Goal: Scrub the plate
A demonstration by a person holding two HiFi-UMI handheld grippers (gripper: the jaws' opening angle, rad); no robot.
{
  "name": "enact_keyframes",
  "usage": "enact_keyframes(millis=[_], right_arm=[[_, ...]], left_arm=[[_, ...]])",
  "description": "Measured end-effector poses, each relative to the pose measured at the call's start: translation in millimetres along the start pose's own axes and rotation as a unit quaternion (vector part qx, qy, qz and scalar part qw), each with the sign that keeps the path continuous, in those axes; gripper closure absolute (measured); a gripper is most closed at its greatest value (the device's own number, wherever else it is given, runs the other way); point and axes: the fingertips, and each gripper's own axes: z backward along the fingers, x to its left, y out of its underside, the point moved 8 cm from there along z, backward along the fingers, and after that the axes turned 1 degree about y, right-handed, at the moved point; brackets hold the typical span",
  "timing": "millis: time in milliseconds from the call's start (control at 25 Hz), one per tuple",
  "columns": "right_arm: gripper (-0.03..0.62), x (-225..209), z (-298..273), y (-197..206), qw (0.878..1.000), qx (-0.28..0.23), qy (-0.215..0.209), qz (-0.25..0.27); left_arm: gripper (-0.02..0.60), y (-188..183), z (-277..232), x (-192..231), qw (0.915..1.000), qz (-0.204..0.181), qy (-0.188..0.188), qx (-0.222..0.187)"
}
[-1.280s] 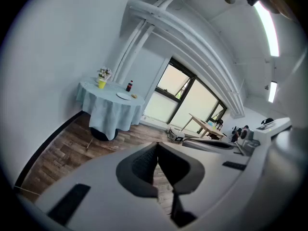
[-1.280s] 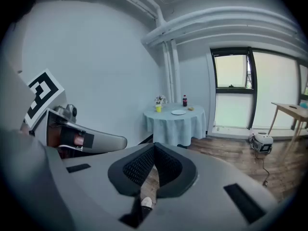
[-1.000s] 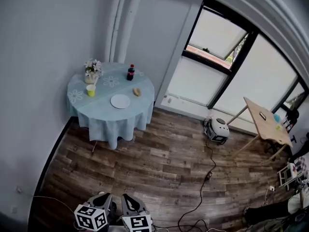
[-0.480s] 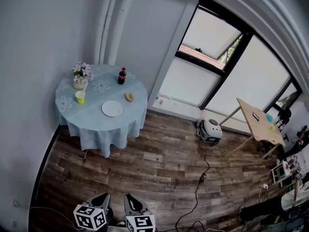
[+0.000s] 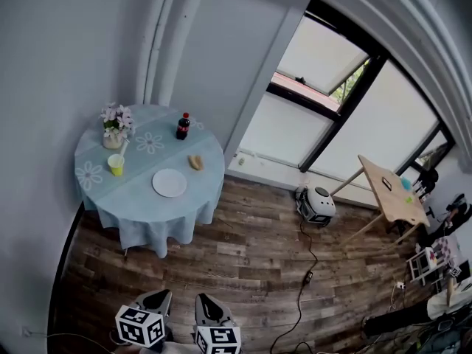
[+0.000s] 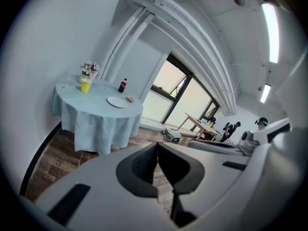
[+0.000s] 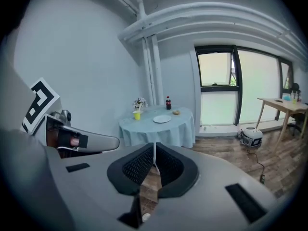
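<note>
Scrubbing has not begun. The left tool (image 6: pixel 157 148) and right tool (image 7: pixel 154 148) both have their jaws pressed together, empty and touching nothing, well apart from the desk (image 5: pixel 155 214) across the wooden floor. The plate (image 5: pixel 169 183) lies on the desk toward its near edge, with the whole job left to do.

A soft, matt pale-blue tablecloth (image 5: pixel 151 212), printed with white flowers, is hanging in loose folds. The white plate (image 5: pixel 170 183) lying on it is looking smooth and ceramic-like, with little shine. The floor (image 5: pixel 243 260) is showing brown wood-grain planks with a dull sheen, and the wall (image 5: pixel 66 50) is looking flat and painted. The left gripper (image 6: pixel 157 144) and right gripper (image 7: pixel 154 144) are showing matt grey plastic shells, their dark pads (image 7: pixel 137 166) finely ribbed. A side table (image 5: pixel 391 190) is showing pale bare wood.
</note>
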Motion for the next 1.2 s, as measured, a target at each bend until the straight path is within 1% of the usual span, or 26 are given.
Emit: enact_keyframes(millis=[120,360,600,760,880,960,1120,1200], right_arm=[[0.557,10,-19,-9,1.0,0.004,-0.002,-0.012],[0.559,25,-51,-27,1.0,-0.005,0.0,-0.007],[0.559,32,-67,-40,1.0,0.004,0.011,0.005],[0.559,40,-81,-46,1.0,0.009,0.009,0.023],[0.559,43,-85,-49,1.0,0.005,0.003,0.021],[0.559,44,-88,-50,1.0,0.005,-0.01,0.013],[0.559,46,-95,-53,0.999,0.006,-0.032,0.006],[0.559,46,-100,-54,0.999,0.006,-0.034,0.006]], left_arm=[[0.571,-19,-4,18,1.0,-0.006,0.005,-0.003],[0.571,-41,-11,54,1.0,-0.004,0.004,0.004],[0.571,-56,-10,70,1.0,0.0,0.001,-0.002],[0.571,-62,-11,88,0.9997,0.013,-0.018,-0.007],[0.571,-64,-12,95,0.9996,0.02,-0.022,-0.006],[0.571,-66,-12,97,0.9995,0.019,-0.024,-0.005],[0.571,-69,-12,104,0.9989,0.024,-0.041,0.0],[0.571,-70,-14,107,0.9988,0.03,-0.038,-0.004]])
